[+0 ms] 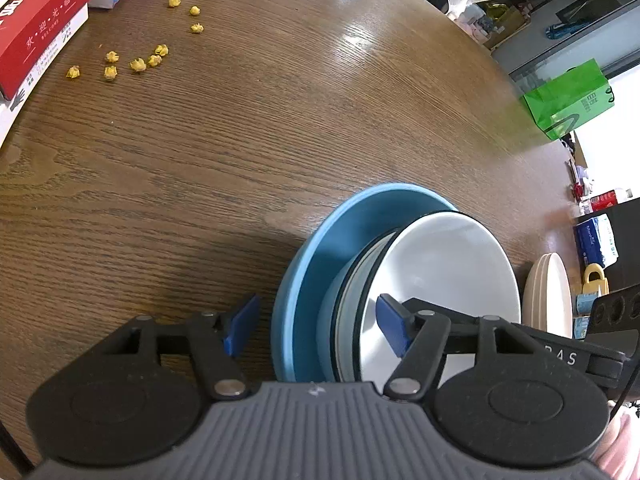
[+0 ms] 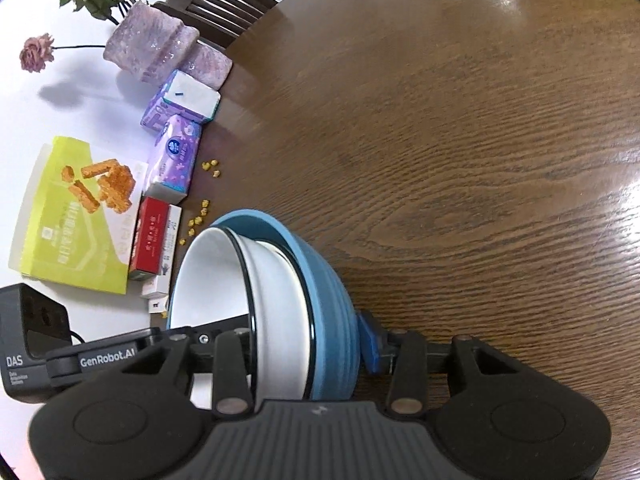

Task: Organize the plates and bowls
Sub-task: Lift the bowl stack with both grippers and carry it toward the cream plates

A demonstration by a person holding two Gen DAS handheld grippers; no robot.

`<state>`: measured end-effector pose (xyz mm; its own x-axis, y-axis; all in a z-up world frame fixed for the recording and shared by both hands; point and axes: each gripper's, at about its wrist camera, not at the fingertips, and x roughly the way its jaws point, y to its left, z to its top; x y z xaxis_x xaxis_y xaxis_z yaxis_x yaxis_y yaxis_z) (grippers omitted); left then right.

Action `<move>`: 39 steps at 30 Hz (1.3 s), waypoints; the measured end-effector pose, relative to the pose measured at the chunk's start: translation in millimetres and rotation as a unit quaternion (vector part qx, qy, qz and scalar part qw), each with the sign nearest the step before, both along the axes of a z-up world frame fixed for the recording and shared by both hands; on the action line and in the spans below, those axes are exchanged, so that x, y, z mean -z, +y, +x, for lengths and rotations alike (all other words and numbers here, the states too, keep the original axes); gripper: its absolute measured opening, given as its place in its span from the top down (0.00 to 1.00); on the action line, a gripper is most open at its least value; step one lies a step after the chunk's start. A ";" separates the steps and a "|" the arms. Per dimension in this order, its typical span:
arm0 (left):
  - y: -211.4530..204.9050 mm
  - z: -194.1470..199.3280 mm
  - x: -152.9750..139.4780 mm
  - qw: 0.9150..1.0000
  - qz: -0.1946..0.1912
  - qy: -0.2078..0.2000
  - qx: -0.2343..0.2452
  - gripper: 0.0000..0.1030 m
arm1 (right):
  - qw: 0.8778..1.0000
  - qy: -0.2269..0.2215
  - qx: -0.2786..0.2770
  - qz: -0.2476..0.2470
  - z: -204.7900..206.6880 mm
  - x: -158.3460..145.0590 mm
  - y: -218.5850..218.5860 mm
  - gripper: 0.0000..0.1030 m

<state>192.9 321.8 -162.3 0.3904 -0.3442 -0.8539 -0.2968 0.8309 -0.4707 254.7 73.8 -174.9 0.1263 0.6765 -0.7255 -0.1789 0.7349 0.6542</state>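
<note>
The right gripper (image 2: 308, 344) is pinching a tilted stack of bowls, its blue right pad (image 2: 370, 344) pressing on the ribbed outside of a blue bowl (image 2: 332, 320) and its left finger reaching inside. Nested within the blue bowl, two white bowls (image 2: 276, 320) with dark rims are showing, three bowls in all. The left gripper (image 1: 316, 326) is standing spread around the same stack's edge: one blue pad (image 1: 242, 326) is hanging clear outside the blue bowl, the other (image 1: 394, 330) is inside the white bowl, and neither is pressing. "GenRobot.AI" is readable on the left gripper, seen from the right camera. The stack is leaning over the brown wooden table (image 1: 240, 160). Just right of it, a pile of cream plates (image 1: 550, 296) is lying; their number cannot be told. Farther off, ten small yellow crumbs (image 1: 136, 64) are lying scattered near a red box (image 1: 44, 20) marked "WELCOME". Beyond are two purple tissue packs (image 2: 174, 156), a green box (image 2: 76, 216) and a black device (image 2: 28, 336) marked "DAS".
</note>
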 end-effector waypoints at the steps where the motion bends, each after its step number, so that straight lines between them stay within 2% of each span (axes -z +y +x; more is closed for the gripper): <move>1: -0.2 0.0 0.0 1.000 0.000 0.000 0.000 0.35 | 1.000 0.003 0.002 0.005 -0.1 1.8 -1.3 0.61; 10: 4.6 3.7 -0.4 1.000 -0.008 -0.001 0.009 0.36 | 1.000 0.009 0.014 0.021 -2.1 7.2 -7.7 0.61; 15: 3.7 5.5 2.1 1.000 -0.021 -0.003 0.016 0.45 | 1.000 0.002 0.008 0.010 -2.6 4.1 -2.6 0.61; 39: -3.0 3.6 -1.3 1.000 -0.010 -0.015 0.023 0.47 | 1.000 -0.013 0.012 0.002 -6.9 1.1 0.2 0.60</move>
<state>196.4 318.8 -161.1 0.3988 -0.3790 -0.8351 -0.2440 0.8339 -0.4950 247.8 74.0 -176.0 0.1607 0.6762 -0.7189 -0.1786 0.7363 0.6526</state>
